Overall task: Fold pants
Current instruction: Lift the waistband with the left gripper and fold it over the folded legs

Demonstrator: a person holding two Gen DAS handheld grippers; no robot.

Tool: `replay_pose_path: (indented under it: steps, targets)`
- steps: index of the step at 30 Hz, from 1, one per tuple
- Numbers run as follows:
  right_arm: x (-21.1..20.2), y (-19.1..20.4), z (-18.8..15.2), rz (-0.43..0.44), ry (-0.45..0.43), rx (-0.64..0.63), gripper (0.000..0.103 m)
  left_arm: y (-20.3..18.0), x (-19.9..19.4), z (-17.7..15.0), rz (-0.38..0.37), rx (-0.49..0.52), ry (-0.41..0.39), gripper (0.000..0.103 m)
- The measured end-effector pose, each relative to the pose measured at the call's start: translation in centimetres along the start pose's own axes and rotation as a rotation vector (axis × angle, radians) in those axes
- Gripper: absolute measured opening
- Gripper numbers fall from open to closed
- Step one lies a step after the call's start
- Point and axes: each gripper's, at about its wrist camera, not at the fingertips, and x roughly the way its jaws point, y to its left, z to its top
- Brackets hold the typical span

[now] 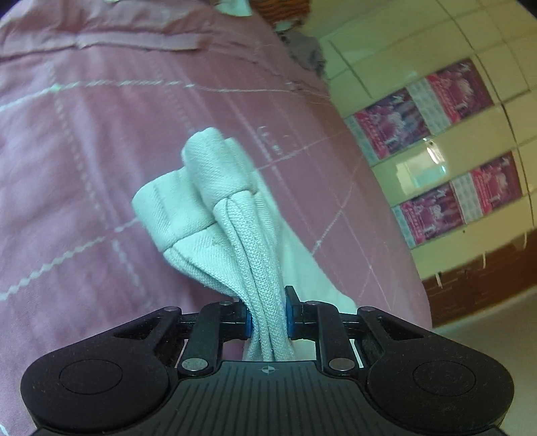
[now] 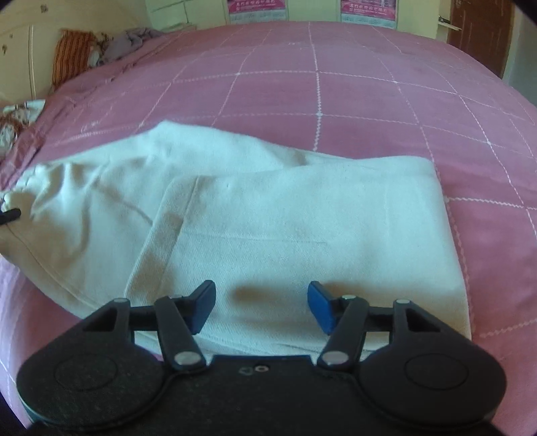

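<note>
White pants (image 2: pixel 275 228) lie partly folded on a pink bedspread (image 2: pixel 335 94), one layer doubled over the near part. My right gripper (image 2: pixel 261 305) is open and empty, just above the near edge of the folded layer. My left gripper (image 1: pixel 268 318) is shut on a bunched end of the pants (image 1: pixel 214 208), with ribbed waistband fabric between the pads, and holds it lifted above the bedspread (image 1: pixel 84 141). The tip of the left gripper (image 2: pixel 10 214) shows at the far left of the right wrist view, at the pants' end.
Pillows and crumpled cloth (image 2: pixel 100 47) lie at the head of the bed. A tiled wall with pink posters (image 1: pixel 436 141) stands beyond the bed's edge. A brown door (image 2: pixel 480 30) is at the far right.
</note>
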Motion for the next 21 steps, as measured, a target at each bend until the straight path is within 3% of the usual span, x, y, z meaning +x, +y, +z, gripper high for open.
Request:
replay_pose_path:
  steps: [4,8,12,15,17,19,21]
  targets:
    - [1.7,0.9,-0.6,-0.066,0.048,-0.128,0.063,-6.6,-0.6,-0.1,-0.084,0.237,0.013,0.018]
    - [0.2,-1.3,0.5,-0.035,0.028,0.0,0.061,-12.9,-0.6,-3.1,-0.193,0.455,0.093,0.018]
    - [-1.6,-4.1,0.6,0.002,-0.004,0.092,0.061,-18.5,0.0,-8.7,-0.272,0.649,0.211,0.018]
    - [-2.5,-5.9,0.2,-0.016,-0.021,0.121,0.065,-21.0,1.4,-13.9,-0.263,0.773,0.366,0.018]
    - [-2.9,-7.2,-0.2,-0.035,-0.023,0.142,0.065,-22.1,2.7,-17.2,-0.216,0.862,0.471,0.019]
    - [-3.4,-8.5,-0.7,-0.038,-0.025,0.176,0.065,-22.8,2.7,-19.2,-0.166,0.934,0.493,0.024]
    - [-4.1,-9.7,-1.0,-0.039,-0.037,0.205,0.071,-23.5,1.5,-19.9,-0.165,0.955,0.488,0.035]
